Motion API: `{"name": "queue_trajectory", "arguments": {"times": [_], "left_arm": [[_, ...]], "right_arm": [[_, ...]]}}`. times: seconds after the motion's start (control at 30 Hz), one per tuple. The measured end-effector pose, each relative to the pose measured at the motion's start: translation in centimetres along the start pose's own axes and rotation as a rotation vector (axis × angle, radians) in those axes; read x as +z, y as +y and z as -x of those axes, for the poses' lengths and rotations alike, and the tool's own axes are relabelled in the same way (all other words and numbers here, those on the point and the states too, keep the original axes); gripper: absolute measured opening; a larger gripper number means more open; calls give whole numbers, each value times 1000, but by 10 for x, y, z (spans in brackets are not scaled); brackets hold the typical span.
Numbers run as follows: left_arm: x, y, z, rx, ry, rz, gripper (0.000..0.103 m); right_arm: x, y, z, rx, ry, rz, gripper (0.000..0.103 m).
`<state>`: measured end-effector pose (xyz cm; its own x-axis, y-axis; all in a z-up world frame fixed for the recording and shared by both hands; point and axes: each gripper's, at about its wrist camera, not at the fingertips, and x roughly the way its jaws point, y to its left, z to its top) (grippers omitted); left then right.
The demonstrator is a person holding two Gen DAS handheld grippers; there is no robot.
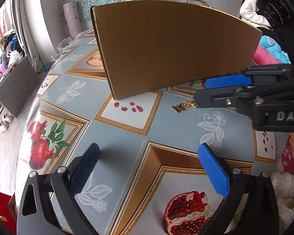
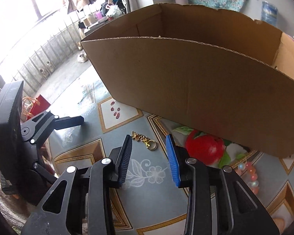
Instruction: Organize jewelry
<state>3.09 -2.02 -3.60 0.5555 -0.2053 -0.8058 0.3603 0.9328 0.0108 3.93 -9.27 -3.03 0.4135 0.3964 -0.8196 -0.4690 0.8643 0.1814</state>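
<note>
A cardboard box (image 2: 196,82) stands on the table (image 1: 111,148). Just before its near wall lies a small chain with a ring (image 2: 145,141), ahead of the right gripper (image 2: 149,156). A bead bracelet (image 2: 249,174) lies to the right of that gripper, near the box's base. The left gripper (image 1: 149,168) hovers over bare table, left of the chain.

Left hand-held gripper (image 1: 149,168) gapes wide, tilted down; right hand-held gripper (image 2: 149,157) half-closed, gripping nothing.

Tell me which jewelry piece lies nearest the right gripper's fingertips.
The gold butterfly pendant with a ring, just ahead of the right gripper on the tablecloth. The pink bead bracelet lies off to its right, near the cardboard box.
</note>
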Motion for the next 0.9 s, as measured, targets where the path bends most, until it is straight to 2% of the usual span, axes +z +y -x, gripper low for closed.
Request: {"name": "queue_trajectory", "arguments": {"times": [0.03, 0.2, 0.3, 0.53, 0.7, 0.83, 0.9], "left_arm": [[0, 0, 0, -1, -1, -2, 99], [-1, 1, 1, -8, -9, -10, 99], [-2, 1, 1, -8, -10, -9, 99], [-5, -1, 4, -16, -27, -23, 99], [-8, -2, 7, -19, -33, -26, 99], [-11, -2, 8, -21, -42, -32, 99], [-13, -3, 10, -22, -48, -35, 99]], "right_arm": [[1, 1, -2, -4, 5, 18, 32], [13, 4, -15, -9, 42, 78, 12], [14, 9, -20, 3, 65, 110, 4], [1, 25, -13, -39, 109, 220, 4], [-3, 20, 4, -53, 117, 191, 5], [-3, 20, 22, -40, 83, 152, 10], [-8, 20, 24, -39, 89, 151, 19]]}}
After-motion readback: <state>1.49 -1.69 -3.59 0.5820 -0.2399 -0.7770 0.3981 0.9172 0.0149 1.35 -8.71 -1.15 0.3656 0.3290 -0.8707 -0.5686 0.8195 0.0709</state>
